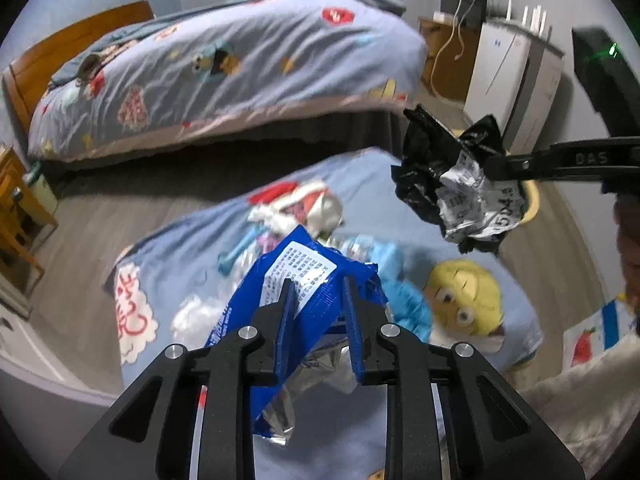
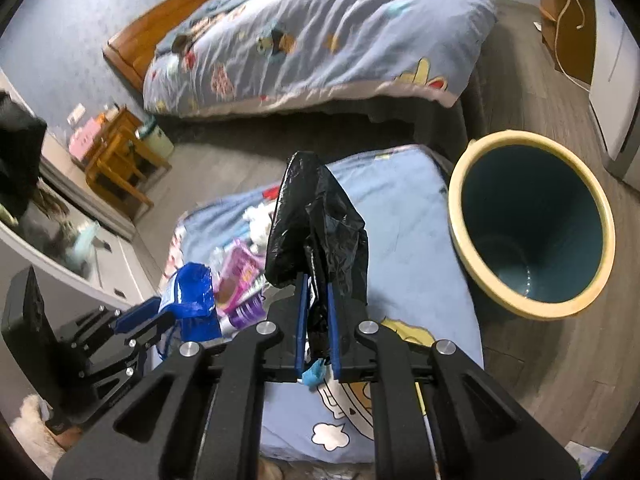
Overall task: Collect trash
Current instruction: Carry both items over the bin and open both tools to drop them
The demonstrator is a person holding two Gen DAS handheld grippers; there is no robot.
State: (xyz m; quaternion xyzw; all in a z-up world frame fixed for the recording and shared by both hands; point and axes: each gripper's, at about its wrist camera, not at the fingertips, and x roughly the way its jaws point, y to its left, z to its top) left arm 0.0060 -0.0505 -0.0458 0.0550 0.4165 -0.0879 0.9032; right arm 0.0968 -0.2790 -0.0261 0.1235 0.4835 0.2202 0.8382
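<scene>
Left tongs (image 1: pixel 316 284) clamp a blue wrapper (image 1: pixel 296 280), right tongs (image 2: pixel 316 280) black plastic (image 2: pixel 316 220); bed litter blurred.

Landmark: the bin (image 2: pixel 532 224), teal inside with a cream rim, on the floor (image 2: pixel 560 352). Its mouth is wide open and nothing covers it. Just beside it stands the near bed (image 2: pixel 404 216), its blue cover touching or almost touching the rim; litter lies on the cover farther from the bin: pink packet (image 2: pixel 240 276), white scraps (image 2: pixel 258 220). Beyond the bin a strip of bare floor separates the near bed from the far bed (image 2: pixel 320 40). On the bin's other side, a white cabinet (image 2: pixel 616 80) stands near, with a narrow gap of floor between.
</scene>
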